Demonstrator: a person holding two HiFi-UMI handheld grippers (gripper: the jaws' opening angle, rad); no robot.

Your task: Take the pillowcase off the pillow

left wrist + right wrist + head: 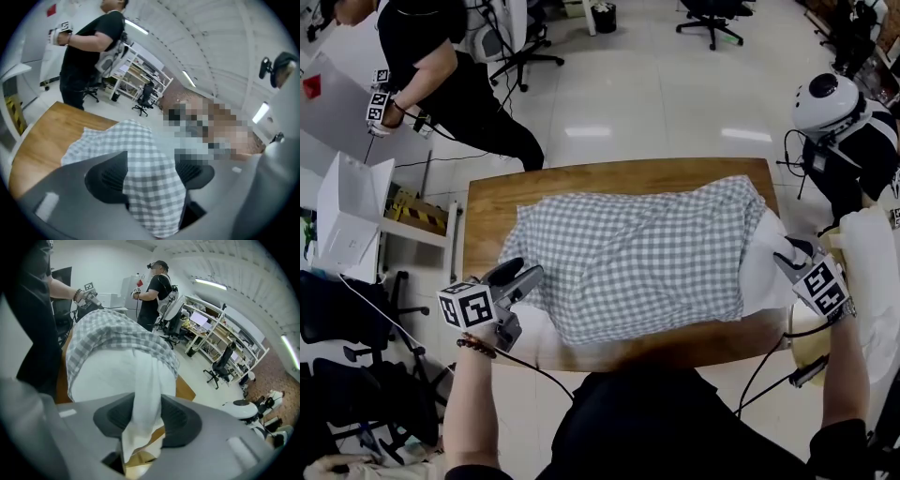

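Now: left gripper point(150, 176) open round pillowcase point(637, 253); right gripper point(147, 416) pinching pillow point(112, 376); person point(441, 66) beyond table point(581, 183).

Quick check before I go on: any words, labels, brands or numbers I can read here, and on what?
None readable.
Left cube and right cube: black-and-white square markers only, no letters.
Red tag on the white panel: too small to read.
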